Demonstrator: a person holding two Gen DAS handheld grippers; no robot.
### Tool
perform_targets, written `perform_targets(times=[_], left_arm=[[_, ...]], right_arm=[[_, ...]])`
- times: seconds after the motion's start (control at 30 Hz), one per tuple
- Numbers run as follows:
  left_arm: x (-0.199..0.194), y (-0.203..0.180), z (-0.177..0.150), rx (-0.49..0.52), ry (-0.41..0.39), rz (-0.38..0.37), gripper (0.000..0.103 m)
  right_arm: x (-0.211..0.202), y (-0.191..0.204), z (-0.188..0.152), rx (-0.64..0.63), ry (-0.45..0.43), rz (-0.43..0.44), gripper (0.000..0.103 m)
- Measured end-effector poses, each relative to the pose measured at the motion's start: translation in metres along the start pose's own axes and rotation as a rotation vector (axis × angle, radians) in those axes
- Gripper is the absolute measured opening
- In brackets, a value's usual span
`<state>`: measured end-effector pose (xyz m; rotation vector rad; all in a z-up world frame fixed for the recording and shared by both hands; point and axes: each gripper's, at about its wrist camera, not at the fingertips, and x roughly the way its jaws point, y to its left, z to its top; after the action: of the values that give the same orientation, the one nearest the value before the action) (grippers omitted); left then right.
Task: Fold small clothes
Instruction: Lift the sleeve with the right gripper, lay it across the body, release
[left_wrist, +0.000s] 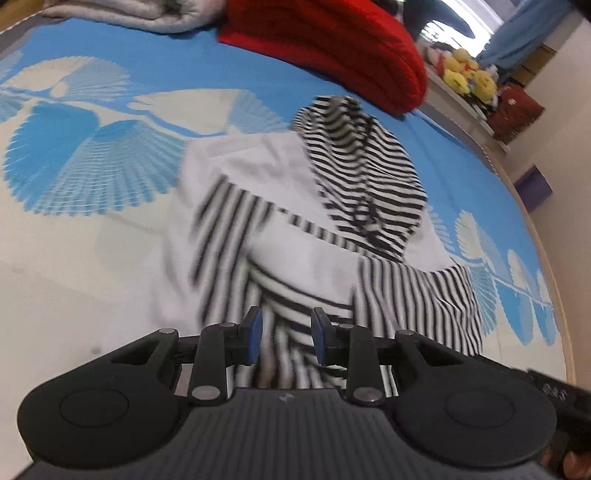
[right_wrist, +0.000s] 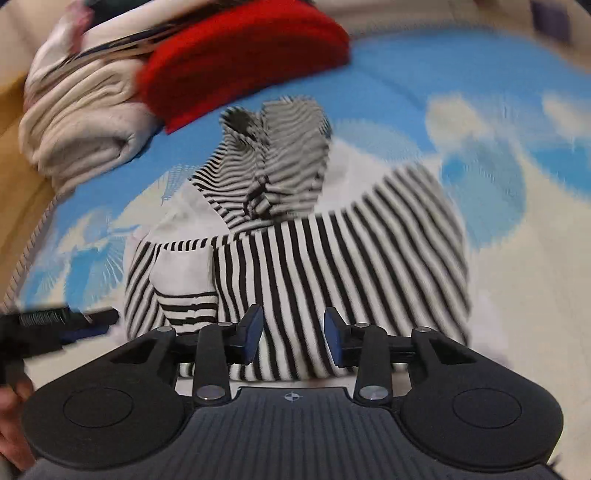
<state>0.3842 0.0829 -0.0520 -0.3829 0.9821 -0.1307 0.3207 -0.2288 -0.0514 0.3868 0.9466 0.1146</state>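
A small black-and-white striped hooded garment (left_wrist: 332, 221) lies on the blue and white bedspread (left_wrist: 110, 147), hood pointing away, sleeves folded over the white body. My left gripper (left_wrist: 286, 334) is open just above the garment's near hem, with striped cloth between the fingers but not clamped. In the right wrist view the same garment (right_wrist: 314, 258) lies ahead. My right gripper (right_wrist: 293, 336) is open over its near striped edge. The left gripper (right_wrist: 55, 321) shows at the left edge of the right wrist view.
A folded red knit (left_wrist: 332, 48) and a folded cream garment (left_wrist: 122, 14) lie at the far side of the bed. A shelf with yellow plush toys (left_wrist: 469, 74) stands beyond the bed's right edge. The red knit (right_wrist: 240, 55) and cream pile (right_wrist: 85, 122) also show in the right wrist view.
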Motion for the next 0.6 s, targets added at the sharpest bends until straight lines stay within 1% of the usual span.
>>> perform_targets(times=[0.03,0.07,0.1,0.17,0.23,0.3,0.4,0.43,0.47,0.5,0.57,0.6], left_arm=[[0.004,-0.007,-0.002,0.009,0.000,-0.004,0.031],[0.009,-0.014,-0.003,0.019,0.005,-0.006,0.033],[0.016,-0.022,-0.006,0.028,0.014,-0.005,0.039],[0.027,-0.035,-0.011,0.051,0.031,-0.002,0.046],[0.040,-0.051,-0.018,0.093,0.049,0.021,0.055],[0.051,-0.062,-0.025,0.146,0.061,0.073,0.071],[0.068,-0.070,-0.036,0.245,0.107,0.191,0.071],[0.070,-0.068,-0.038,0.259,0.111,0.227,0.071],[0.070,-0.064,-0.038,0.254,0.103,0.247,0.070],[0.066,-0.057,-0.035,0.223,0.086,0.259,0.068],[0.052,-0.035,-0.028,0.096,0.048,0.268,0.068],[0.044,-0.021,-0.026,0.005,0.048,0.256,0.068]], right_arm=[[0.004,-0.006,0.003,0.037,0.010,0.010,0.039],[0.006,-0.009,0.004,0.055,0.012,-0.003,0.039],[0.007,-0.011,0.003,0.058,0.013,-0.027,0.039],[0.015,-0.019,0.003,0.056,0.026,-0.080,0.039],[0.022,-0.035,0.001,0.098,0.064,-0.108,0.039],[0.031,-0.051,0.002,0.167,0.105,-0.105,0.039],[0.037,-0.075,-0.003,0.282,0.157,-0.108,0.039],[0.039,-0.078,-0.002,0.301,0.167,-0.106,0.038],[0.040,-0.082,-0.003,0.321,0.174,-0.102,0.037],[0.040,-0.084,-0.003,0.331,0.174,-0.099,0.037],[0.037,-0.084,-0.003,0.330,0.170,-0.105,0.037],[0.036,-0.083,-0.004,0.327,0.167,-0.113,0.037]])
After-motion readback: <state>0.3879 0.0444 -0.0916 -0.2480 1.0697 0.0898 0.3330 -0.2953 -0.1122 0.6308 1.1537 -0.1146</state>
